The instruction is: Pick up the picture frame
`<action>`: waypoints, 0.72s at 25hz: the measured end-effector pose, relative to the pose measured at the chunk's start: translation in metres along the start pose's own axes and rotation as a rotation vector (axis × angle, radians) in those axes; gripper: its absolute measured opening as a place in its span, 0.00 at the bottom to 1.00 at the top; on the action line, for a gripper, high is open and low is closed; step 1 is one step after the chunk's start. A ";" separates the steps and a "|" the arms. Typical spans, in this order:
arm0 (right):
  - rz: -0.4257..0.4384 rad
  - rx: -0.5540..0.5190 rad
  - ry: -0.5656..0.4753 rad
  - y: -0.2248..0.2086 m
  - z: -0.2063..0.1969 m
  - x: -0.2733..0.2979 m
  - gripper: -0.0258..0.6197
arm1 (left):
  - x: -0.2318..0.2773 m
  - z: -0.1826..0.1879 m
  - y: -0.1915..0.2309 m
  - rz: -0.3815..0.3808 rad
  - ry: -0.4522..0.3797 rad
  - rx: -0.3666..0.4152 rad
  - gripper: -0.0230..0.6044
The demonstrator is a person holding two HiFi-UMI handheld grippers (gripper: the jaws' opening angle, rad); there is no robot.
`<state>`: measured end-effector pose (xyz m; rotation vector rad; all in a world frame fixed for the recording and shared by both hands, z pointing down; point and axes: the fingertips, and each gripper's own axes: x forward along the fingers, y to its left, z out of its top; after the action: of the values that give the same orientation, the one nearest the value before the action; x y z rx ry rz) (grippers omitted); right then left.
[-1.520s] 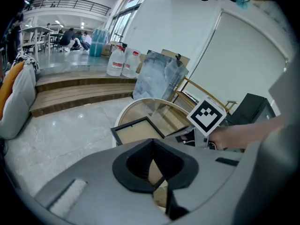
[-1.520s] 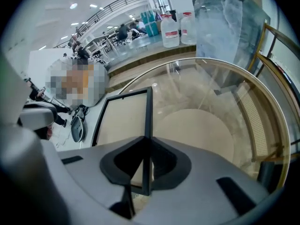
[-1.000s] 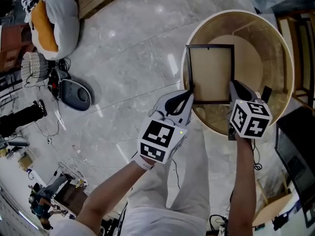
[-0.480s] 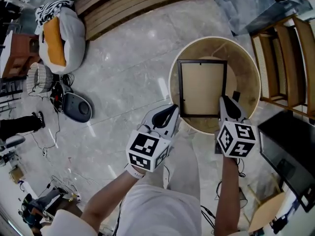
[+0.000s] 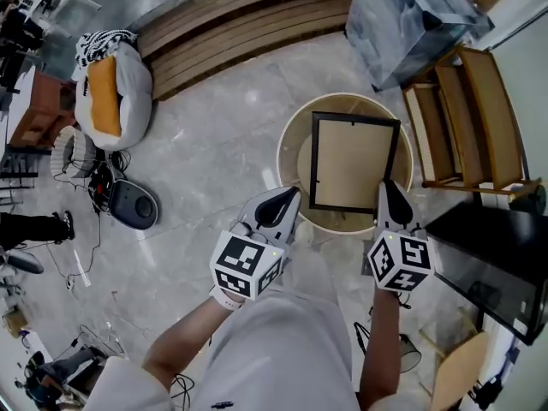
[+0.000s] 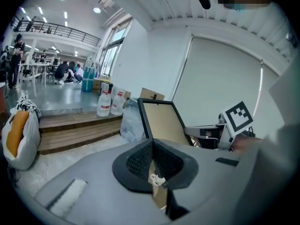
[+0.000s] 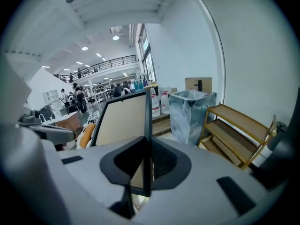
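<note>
The left hand-held gripper (image 5: 288, 199) and right hand-held gripper (image 5: 388, 193) each clamp a near corner of the picture frame (image 5: 353, 163); seemingly light, stiff, fragile

right tongs (image 7: 146, 165) clamped on picture frame (image 7: 123, 118) edge | frame upright | wooden rack (image 7: 236, 135) right | plastic-lined bin (image 7: 190, 110) behind

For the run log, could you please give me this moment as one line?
picture frame: held over round basket | left gripper: shut on lower left edge | right gripper: shut on lower right edge
</note>
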<state>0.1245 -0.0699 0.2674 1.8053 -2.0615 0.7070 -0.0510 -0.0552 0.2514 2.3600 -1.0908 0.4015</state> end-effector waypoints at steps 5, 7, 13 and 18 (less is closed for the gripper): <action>-0.013 -0.027 -0.060 -0.004 0.021 -0.045 0.10 | -0.022 0.024 -0.040 -0.024 -0.059 0.025 0.04; -0.002 -0.034 -0.074 0.001 0.019 -0.054 0.10 | -0.031 0.027 -0.048 -0.019 -0.075 0.010 0.04; -0.005 -0.075 -0.137 0.016 0.029 -0.086 0.10 | -0.058 0.037 -0.056 0.034 -0.140 0.026 0.04; -0.001 -0.064 -0.192 0.024 0.041 -0.101 0.10 | -0.075 0.040 -0.049 0.072 -0.168 0.048 0.04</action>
<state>0.1206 -0.0071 0.1758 1.9034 -2.1760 0.4778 -0.0589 -0.0041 0.1679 2.4377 -1.2588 0.2606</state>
